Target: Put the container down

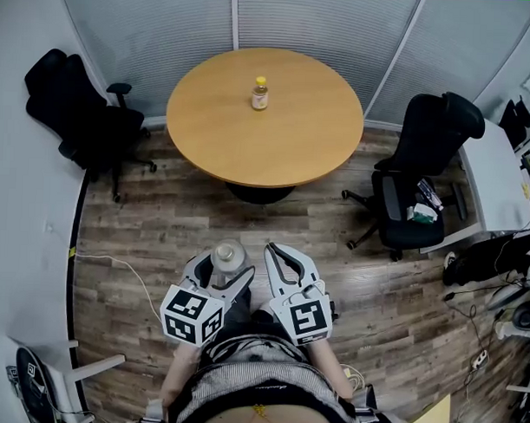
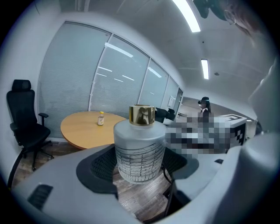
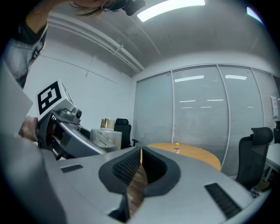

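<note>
My left gripper (image 1: 228, 264) is shut on a frosted glass container (image 2: 139, 151) with a gold cap (image 2: 141, 114), held upright between its black pads. The same container (image 1: 228, 257) shows in the head view, over the wooden floor and well short of the table. It also appears as the container (image 3: 106, 136) at the left of the right gripper view. My right gripper (image 1: 276, 254) is just to the right of the left one, shut with nothing between its jaws (image 3: 140, 162). Ahead stands a round wooden table (image 1: 285, 138).
A small yellow-capped bottle (image 1: 260, 93) stands on the round table near its far side. A black office chair (image 1: 82, 113) is left of the table, another chair (image 1: 423, 168) to its right. A white desk (image 1: 496, 184) lies at the far right, a white counter (image 1: 25, 241) on the left.
</note>
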Demonstrator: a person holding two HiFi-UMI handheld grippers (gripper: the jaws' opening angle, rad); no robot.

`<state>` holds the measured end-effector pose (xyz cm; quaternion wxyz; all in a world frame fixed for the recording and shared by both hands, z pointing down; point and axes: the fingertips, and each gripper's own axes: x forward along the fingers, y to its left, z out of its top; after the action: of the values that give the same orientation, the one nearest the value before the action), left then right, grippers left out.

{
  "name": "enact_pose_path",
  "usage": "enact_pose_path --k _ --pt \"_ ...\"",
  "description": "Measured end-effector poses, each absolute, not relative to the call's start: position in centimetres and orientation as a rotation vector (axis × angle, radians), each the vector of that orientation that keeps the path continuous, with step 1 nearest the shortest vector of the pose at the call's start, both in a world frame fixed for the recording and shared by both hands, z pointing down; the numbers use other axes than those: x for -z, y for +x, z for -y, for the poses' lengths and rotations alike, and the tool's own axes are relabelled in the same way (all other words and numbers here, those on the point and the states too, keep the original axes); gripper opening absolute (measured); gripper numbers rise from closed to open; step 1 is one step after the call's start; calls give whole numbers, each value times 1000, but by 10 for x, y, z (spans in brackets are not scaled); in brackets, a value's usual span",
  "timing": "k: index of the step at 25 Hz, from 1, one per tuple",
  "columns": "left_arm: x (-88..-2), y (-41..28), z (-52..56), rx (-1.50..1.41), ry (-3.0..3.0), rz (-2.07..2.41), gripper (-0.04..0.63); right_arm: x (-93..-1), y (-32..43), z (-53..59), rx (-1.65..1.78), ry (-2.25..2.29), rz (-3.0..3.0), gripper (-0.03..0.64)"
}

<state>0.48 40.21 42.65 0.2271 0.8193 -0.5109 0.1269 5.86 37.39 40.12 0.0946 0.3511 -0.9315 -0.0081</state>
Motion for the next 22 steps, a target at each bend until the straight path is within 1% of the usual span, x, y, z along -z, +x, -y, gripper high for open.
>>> enact_pose_path --k 6,22 --pt "-425 -8 -376 -338 2281 1379 327 -399 44 -353 -22 1087 2745 25" --pt "-427 -52 -305 -359 2340 1292 327 -401 -5 -284 -14 1143 2705 25"
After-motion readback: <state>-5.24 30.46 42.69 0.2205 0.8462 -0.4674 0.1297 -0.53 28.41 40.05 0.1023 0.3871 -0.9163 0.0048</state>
